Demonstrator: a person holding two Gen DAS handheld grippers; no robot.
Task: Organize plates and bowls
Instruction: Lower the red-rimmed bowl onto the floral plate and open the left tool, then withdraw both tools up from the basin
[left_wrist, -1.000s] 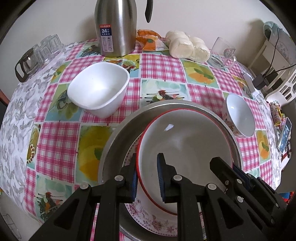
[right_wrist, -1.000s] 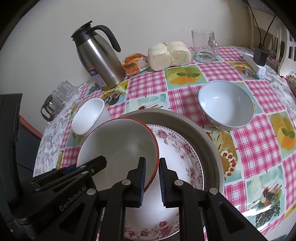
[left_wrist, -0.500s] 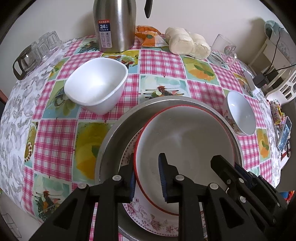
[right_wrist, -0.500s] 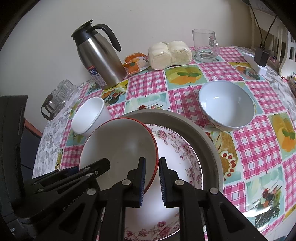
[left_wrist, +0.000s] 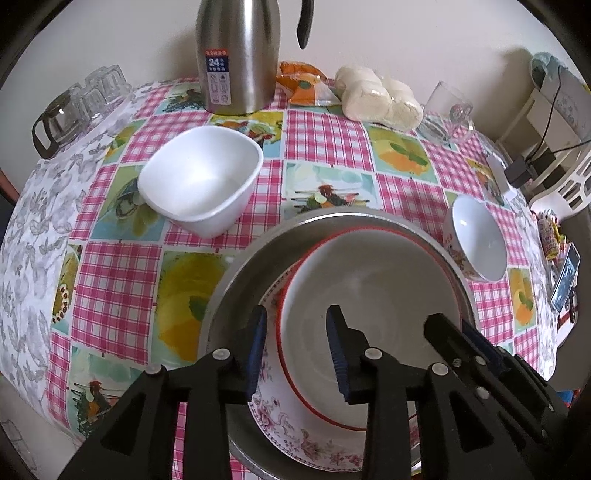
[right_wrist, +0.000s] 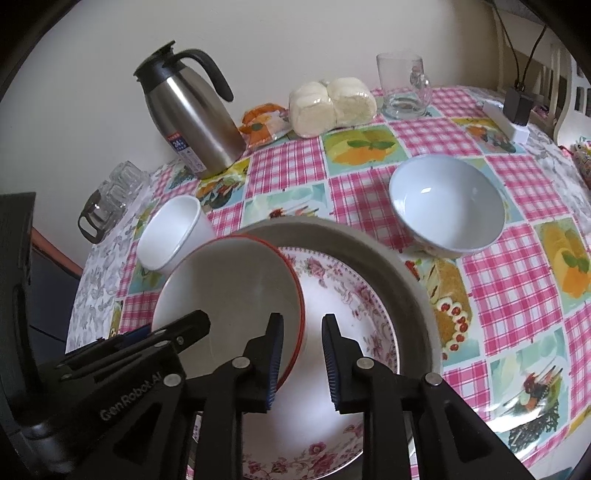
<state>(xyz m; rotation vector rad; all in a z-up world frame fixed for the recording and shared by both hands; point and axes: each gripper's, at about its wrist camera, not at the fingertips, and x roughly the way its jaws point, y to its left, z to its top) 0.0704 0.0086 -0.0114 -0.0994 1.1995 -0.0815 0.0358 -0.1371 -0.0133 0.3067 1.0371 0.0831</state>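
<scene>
Checked cloth covers the bench (left_wrist: 110, 273), where a red-rimmed bowl (left_wrist: 369, 295) sits in a floral plate (right_wrist: 354, 306) inside a metal basin (right_wrist: 413, 280). Both tools, left tool (left_wrist: 295, 347) and right tool (right_wrist: 301, 360), straddle its rim, spread. White bowls (left_wrist: 199, 181) (right_wrist: 447, 206) stand apart.

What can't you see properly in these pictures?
- Flowery plate: both views, the red-rimmed bowl and the grippers cover much of it.
- Metal basin: its near rim is cut off by the bottom edge.
- Flask: left view, its top is cut off.
- Flask label: too small to read.
- Glasses: blurred at the edge.
</scene>
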